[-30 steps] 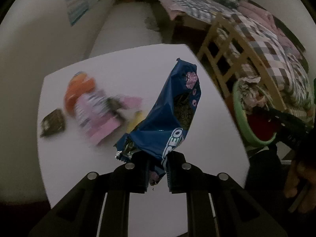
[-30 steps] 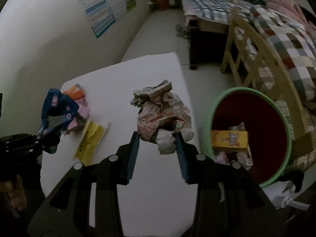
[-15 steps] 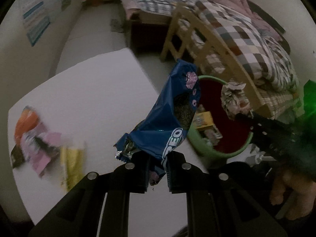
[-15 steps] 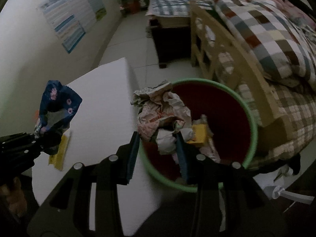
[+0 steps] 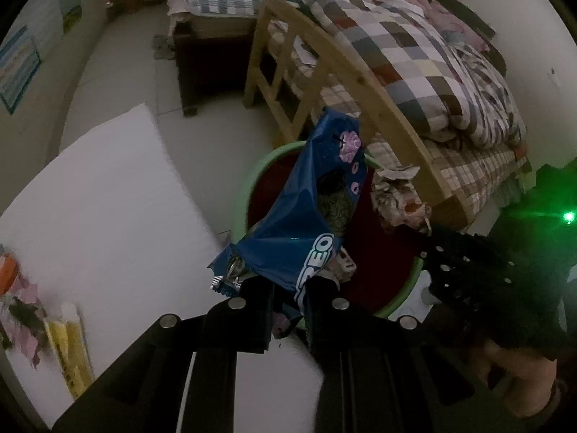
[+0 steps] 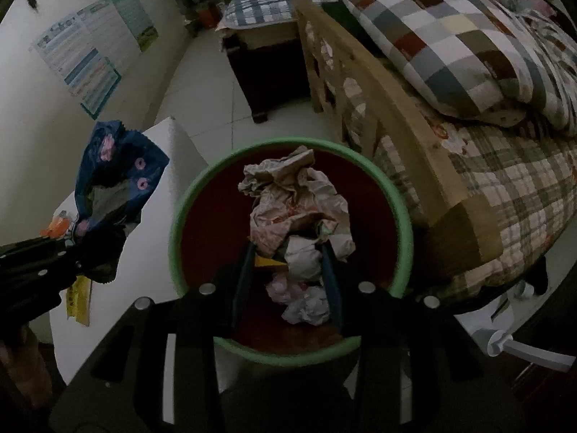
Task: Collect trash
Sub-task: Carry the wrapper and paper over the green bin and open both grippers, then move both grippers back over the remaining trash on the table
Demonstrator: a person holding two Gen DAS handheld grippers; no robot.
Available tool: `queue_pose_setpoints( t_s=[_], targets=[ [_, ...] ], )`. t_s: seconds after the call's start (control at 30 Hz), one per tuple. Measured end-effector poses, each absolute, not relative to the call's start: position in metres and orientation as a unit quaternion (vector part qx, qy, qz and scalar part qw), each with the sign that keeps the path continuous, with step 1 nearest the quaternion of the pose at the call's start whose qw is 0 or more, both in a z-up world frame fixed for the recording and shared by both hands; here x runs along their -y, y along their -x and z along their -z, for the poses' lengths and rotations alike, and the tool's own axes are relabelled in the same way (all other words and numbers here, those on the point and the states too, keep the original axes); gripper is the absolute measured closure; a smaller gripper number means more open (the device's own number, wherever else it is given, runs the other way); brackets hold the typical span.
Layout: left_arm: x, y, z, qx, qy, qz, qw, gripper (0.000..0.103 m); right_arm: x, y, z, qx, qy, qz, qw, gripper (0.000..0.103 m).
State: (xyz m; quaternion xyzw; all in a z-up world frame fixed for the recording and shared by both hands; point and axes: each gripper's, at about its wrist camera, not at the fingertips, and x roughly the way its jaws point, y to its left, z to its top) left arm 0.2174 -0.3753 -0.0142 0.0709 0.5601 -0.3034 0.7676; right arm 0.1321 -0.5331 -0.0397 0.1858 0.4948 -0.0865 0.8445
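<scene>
Two loads are over or near the green-rimmed bin, so the step in hand looks like the drop. In the right-wrist view the bin fills the middle, with the crumpled paper wad dead centre above its red inside, pinched tight in the right gripper; letting go there should land it cleanly among the scraps already at the bottom. The blue Oreo wrapper is clamped by its lower end in the left gripper, whose jaws are nearly closed on it; from that camera it hangs over the bin's rim at ten o'clock, so I'd carry it further inward before releasing. A second ago both loads hung above the white table, which now lies off toward nine o'clock. Smaller wrappers remain there at eight o'clock.
</scene>
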Motion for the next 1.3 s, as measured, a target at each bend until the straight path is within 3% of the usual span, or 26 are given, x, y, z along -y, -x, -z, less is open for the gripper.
queue_pose_setpoints(
  t_s=[0.27, 0.37, 0.5, 0.53, 0.6, 0.8, 1.3],
  targets=[
    [0.395, -0.225, 0.021, -0.568, -0.078, 0.31, 0.759, 0.089, 0.542, -0.135, 0.055, -0.503, -0.196, 0.083, 0.838, 0.066],
    [0.397, -0.225, 0.023, -0.567, -0.08, 0.306, 0.76, 0.066, 0.541, -0.135, 0.059, -0.508, -0.196, 0.08, 0.835, 0.062],
    [0.394, -0.227, 0.019, -0.556, -0.067, 0.303, 0.771, 0.021, 0.539, -0.134, 0.062, -0.512, -0.189, 0.079, 0.834, 0.041],
    [0.393, -0.228, 0.018, -0.553, -0.066, 0.299, 0.775, 0.017, 0.537, -0.133, 0.062, -0.512, -0.187, 0.079, 0.835, 0.038],
    [0.386, -0.229, 0.015, -0.548, -0.065, 0.291, 0.782, 0.015, 0.535, -0.13, 0.06, -0.509, -0.183, 0.083, 0.837, 0.026],
    [0.359, -0.231, 0.004, -0.534, -0.068, 0.263, 0.801, 0.008, 0.525, -0.126, 0.053, -0.508, -0.163, 0.096, 0.84, 0.006],
    [0.239, -0.219, -0.014, -0.521, -0.028, 0.199, 0.83, 0.008, 0.45, -0.135, 0.019, -0.498, -0.107, 0.063, 0.858, 0.005]
  ],
)
